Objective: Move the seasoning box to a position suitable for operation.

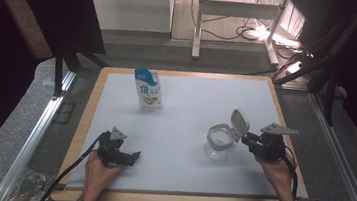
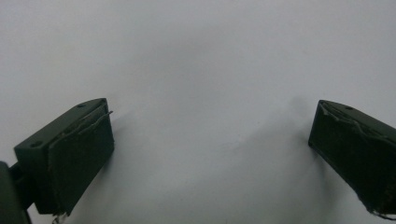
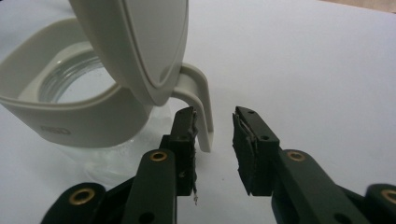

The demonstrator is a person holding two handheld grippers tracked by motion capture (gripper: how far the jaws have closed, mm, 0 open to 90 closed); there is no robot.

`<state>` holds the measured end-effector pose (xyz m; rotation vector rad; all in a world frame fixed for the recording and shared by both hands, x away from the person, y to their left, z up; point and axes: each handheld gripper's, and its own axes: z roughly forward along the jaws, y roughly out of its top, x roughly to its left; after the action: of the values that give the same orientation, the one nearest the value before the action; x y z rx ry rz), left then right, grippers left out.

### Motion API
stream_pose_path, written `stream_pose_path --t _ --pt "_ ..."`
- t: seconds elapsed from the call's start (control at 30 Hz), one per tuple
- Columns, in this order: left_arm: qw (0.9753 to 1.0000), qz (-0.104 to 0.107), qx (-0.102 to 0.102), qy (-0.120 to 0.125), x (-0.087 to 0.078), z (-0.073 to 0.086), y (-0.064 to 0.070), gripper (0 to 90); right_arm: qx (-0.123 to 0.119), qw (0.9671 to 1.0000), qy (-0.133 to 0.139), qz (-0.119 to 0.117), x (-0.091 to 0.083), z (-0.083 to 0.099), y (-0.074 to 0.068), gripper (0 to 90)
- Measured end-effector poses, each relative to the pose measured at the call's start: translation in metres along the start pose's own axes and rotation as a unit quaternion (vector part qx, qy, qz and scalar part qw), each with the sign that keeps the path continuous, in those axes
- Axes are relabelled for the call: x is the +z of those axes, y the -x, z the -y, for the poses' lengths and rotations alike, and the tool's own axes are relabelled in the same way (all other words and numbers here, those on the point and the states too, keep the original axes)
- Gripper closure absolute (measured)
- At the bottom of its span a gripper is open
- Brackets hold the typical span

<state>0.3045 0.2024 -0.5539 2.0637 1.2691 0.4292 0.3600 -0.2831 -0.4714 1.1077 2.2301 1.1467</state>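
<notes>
A: How does the right gripper [image 3: 215, 135] stand?
B: Its jaws are parted a little and grip nothing; the jug [image 3: 88, 107] sits just ahead, and its pale handle [image 3: 203, 112] lies against the inner face of one finger [image 3: 187, 140]

A: And the left gripper [image 1: 130, 157]?
B: Spread wide over the bare white mat [image 2: 210, 60], nothing between its fingers [image 2: 79, 154]; the jug is well away from them

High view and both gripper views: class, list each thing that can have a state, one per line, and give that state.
Glass jug: upright, looks empty.
Jug lid: flipped open, standing up.
Jug handle: between the right gripper's jaws, not clamped.
Pouch: upright, apart from the jug.
Left gripper: open, holds nothing.
Right gripper: open.
</notes>
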Motion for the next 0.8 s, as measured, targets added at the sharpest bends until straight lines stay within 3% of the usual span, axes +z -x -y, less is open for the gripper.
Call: stream_pose_path --t 0.27,0.5,0.8 --pt "0.9999 0.008 -0.003 -0.007 -0.002 -0.002 -0.003 1.9 0.004 0.9999 -0.006 0.008 0.0 0.01 0.002 57.5" --pt "0.9998 0.013 0.001 -0.014 -0.003 -0.006 -0.007 3.1 0.01 0.9997 -0.019 -0.006 0.003 0.021 0.003 47.1" --pt "0.9998 0.019 -0.004 0.009 -0.01 -0.02 -0.015 4.7 0.01 0.9993 -0.031 -0.016 0.007 0.033 0.0 40.8"
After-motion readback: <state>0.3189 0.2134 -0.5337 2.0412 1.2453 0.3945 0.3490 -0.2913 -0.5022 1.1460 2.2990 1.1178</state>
